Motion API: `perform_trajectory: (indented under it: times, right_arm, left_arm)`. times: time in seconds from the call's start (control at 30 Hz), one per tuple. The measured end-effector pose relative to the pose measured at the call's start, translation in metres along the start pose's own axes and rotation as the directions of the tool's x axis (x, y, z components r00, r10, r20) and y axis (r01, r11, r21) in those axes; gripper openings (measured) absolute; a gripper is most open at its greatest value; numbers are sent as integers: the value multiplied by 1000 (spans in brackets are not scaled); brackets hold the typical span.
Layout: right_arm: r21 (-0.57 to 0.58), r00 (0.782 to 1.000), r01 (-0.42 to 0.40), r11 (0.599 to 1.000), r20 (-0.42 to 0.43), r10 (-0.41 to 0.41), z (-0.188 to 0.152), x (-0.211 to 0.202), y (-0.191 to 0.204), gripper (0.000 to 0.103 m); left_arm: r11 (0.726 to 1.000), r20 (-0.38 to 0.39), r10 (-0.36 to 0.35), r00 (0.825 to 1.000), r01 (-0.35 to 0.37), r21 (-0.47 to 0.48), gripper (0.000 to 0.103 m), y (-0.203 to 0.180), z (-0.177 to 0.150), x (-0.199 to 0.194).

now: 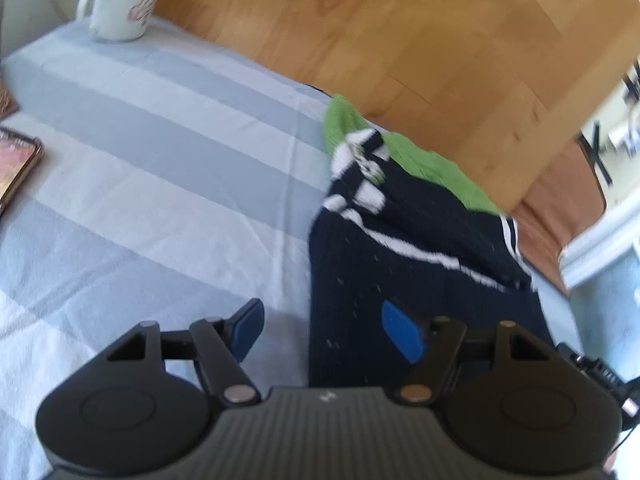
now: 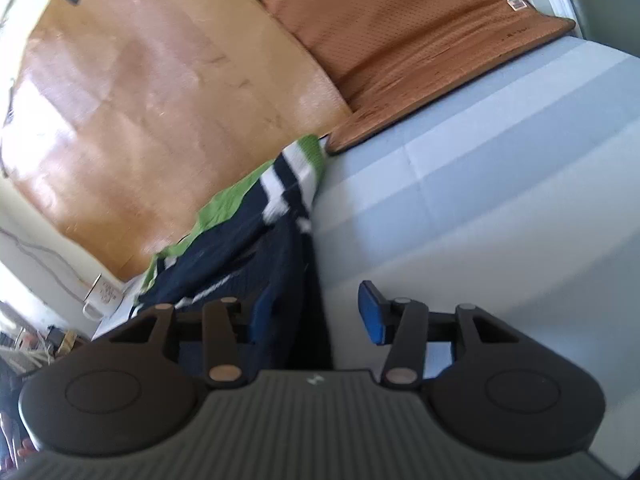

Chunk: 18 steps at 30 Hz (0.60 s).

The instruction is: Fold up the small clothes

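Observation:
A small navy garment (image 1: 420,256) with white stripes and a green part lies in a folded heap on the striped blue-grey sheet (image 1: 160,140), against a wooden board. My left gripper (image 1: 325,332) is open just above the garment's near left edge. Its right pad (image 1: 402,336) hangs over the navy cloth and its left pad is over the bare sheet. In the right wrist view the same garment (image 2: 240,248) runs away to the upper left. My right gripper (image 2: 316,314) is open over its near right edge, with the cloth's edge between the fingers and no pad pressing on it.
A white enamel mug (image 1: 120,4) stands at the sheet's far left corner. A book or tablet (image 1: 16,168) lies at the left edge. The wooden board (image 1: 400,40) rises behind the garment, and a brown cushion (image 2: 420,40) lies beside it on the sheet.

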State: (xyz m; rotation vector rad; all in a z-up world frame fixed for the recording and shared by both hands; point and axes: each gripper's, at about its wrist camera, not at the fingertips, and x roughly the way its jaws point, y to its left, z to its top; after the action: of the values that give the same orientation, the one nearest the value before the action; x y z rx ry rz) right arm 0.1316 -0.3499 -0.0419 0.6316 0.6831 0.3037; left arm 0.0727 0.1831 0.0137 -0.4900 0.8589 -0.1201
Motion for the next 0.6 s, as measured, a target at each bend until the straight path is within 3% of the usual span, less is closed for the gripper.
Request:
perform_trajectory:
  times: [0.07,0.1,0.13,0.17,0.2,0.27,0.33,0.37,0.43,0.47,0.5,0.53,0.57,0.6]
  right_arm:
    - [-53,1000,-1,999,14,2,-6,-6,10,51]
    - [-87,1000,-3,996,21,4,-8,-5,15,33]
    - [-112,1000,5,994,26,-2,-9,-1,21,15]
    - [-130,1000,20,991,23,-17,-10,2,26,7]
    - [-135,998,40,990,46,-34,-11,1,29,7]
    - [-143,991,51,988,132,-32,-13,-13,30,6]
    - [-143,978,68,987,207,-38,-18,-25,28,6]
    - [-150,976,93,984,211,-60,-21,-24,26,6]
    - [-167,984,138,976,137,-116,-28,-5,24,6]
    - [-175,984,152,973,117,-133,-32,2,22,11]
    - [-180,982,157,971,128,-135,-32,1,25,13]
    - [-185,983,157,970,120,-136,-29,-1,26,15]
    - [-171,985,147,974,114,-129,-26,-5,26,24]
    - [-144,987,133,981,114,-117,-24,-10,24,38]
  left_arm:
    - [998,19,15,1000,-16,53,57,-10,2,0]
    - [997,27,29,999,-31,76,48,-16,4,5]
    - [995,29,34,999,-37,95,23,-20,6,10]
    - [992,28,39,999,-42,118,8,-24,8,16]
    - [990,36,47,998,-52,131,7,-25,10,20]
    - [984,130,80,988,-99,145,7,-29,9,17]
    - [983,227,74,971,-109,145,7,-26,6,10]
    - [986,237,66,969,-100,133,7,-24,5,11]
    - [982,198,119,973,-145,123,11,-20,5,27]
    - [978,163,149,975,-170,123,18,-19,5,36]
    - [976,178,149,973,-173,132,21,-19,2,36]
    - [971,176,163,971,-190,148,33,-20,1,33]
    - [966,168,182,969,-208,156,55,-21,0,28]
    - [964,161,192,968,-217,155,65,-20,-1,23]
